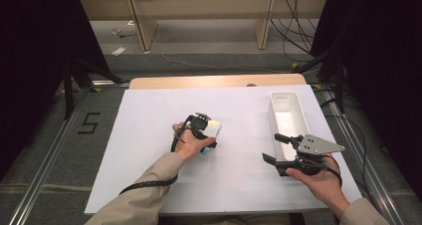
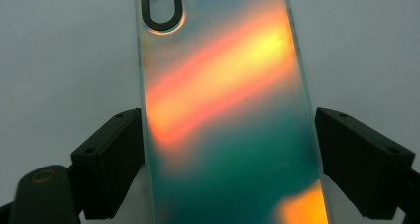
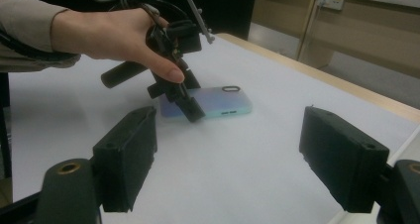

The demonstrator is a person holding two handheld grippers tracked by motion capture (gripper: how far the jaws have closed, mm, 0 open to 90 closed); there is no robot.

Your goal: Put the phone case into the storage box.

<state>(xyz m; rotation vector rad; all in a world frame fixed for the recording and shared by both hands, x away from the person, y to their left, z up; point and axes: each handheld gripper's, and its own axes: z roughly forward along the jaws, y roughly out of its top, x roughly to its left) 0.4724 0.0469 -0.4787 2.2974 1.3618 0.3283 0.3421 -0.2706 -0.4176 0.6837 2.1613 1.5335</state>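
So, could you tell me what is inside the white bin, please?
The white bin looks empty along its far and middle floor. Its near end is covered by the right gripper, so that part cannot be checked.

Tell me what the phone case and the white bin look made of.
Phone case: likely glossy plastic with an iridescent film, judging by the orange-to-teal sheen and its clear edge. White bin: probably matte moulded plastic, with thin even walls and rounded corners. Neither can be confirmed by look alone.
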